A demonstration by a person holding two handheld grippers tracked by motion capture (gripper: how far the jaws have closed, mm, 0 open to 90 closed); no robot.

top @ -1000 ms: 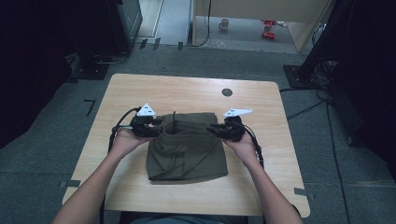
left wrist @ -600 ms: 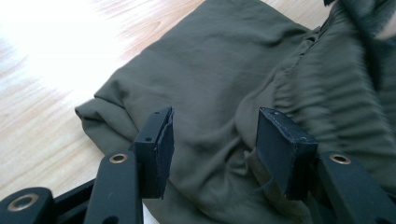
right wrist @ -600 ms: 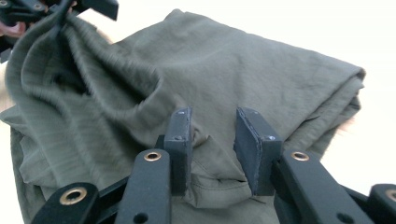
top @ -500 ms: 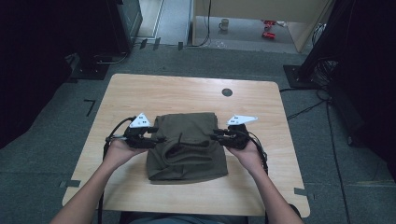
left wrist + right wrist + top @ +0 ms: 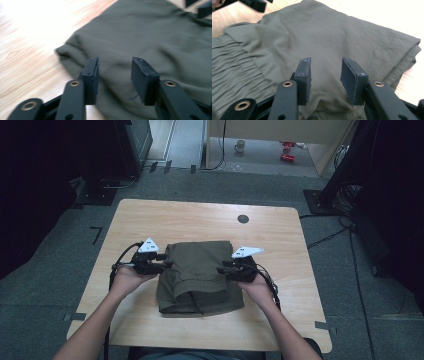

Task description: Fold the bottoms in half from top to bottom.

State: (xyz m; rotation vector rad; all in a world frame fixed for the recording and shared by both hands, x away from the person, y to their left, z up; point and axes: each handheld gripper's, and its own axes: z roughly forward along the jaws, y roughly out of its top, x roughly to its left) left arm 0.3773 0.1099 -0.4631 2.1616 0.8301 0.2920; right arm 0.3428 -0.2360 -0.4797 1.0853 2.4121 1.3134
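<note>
A folded olive-green garment with an elastic waistband and a drawstring lies on the wooden table, near its front middle. My left gripper sits at the garment's left edge, and my right gripper at its right edge. In the left gripper view the left gripper stands open just above the garment, nothing between its jaws. In the right gripper view the right gripper is open too, over the garment. The far hand's gripper tips show at the top left of that view.
A small dark round hole marks the table's far right part. Black cables trail from the grippers along the forearms. Dark equipment and floor cables surround the table; a mug stands on the floor far behind.
Both grippers have let go of the garment's far part and drawn back toward the person, apart to its left and right edges. The garment now lies folded flat.
</note>
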